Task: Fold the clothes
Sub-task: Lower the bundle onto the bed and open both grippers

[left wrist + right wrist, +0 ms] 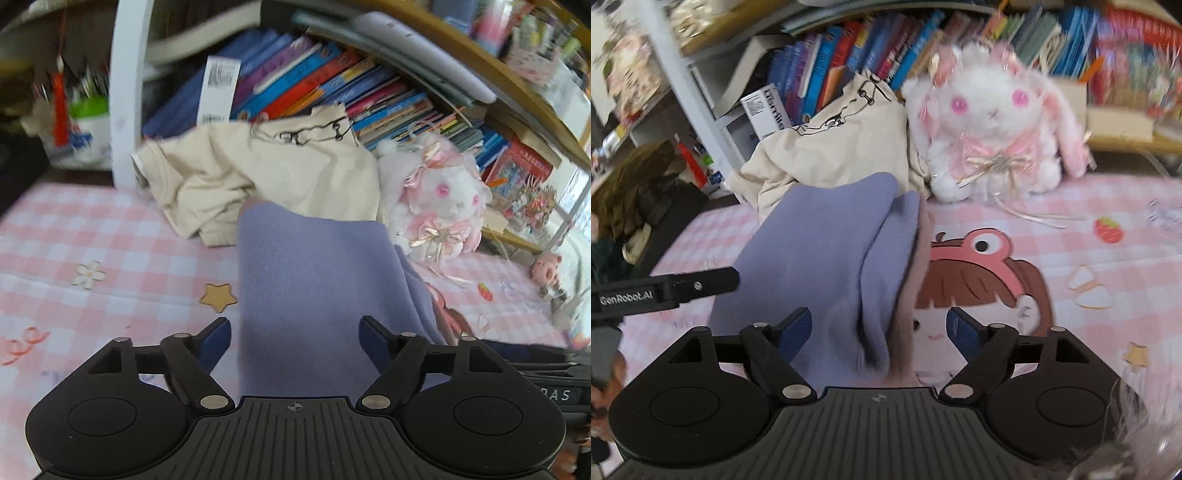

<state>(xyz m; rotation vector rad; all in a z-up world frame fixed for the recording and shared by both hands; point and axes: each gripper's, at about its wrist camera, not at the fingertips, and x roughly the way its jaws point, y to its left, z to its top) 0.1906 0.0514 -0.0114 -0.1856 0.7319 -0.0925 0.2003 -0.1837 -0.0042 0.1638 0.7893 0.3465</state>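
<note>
A folded lavender garment (pixel 314 288) lies on the pink checked mat (pixel 92 229), running away from me in a long strip. My left gripper (pixel 295 341) is open, its blue pads on either side of the strip's near end and not pressing it. In the right wrist view the same lavender garment (pixel 827 258) shows a pinkish inner edge on its right. My right gripper (pixel 879 332) is open too, and that near end sits between its pads. A crumpled cream garment (pixel 258 177) with a black line print lies behind the lavender one, also visible in the right wrist view (pixel 831 147).
A white and pink plush rabbit (pixel 990 122) sits at the back on the mat (pixel 1089 206), against a shelf of leaning books (pixel 314 81). A white shelf post (pixel 125 92) stands at the back left. The black side of the left gripper's body (pixel 683 286) reaches in from the left.
</note>
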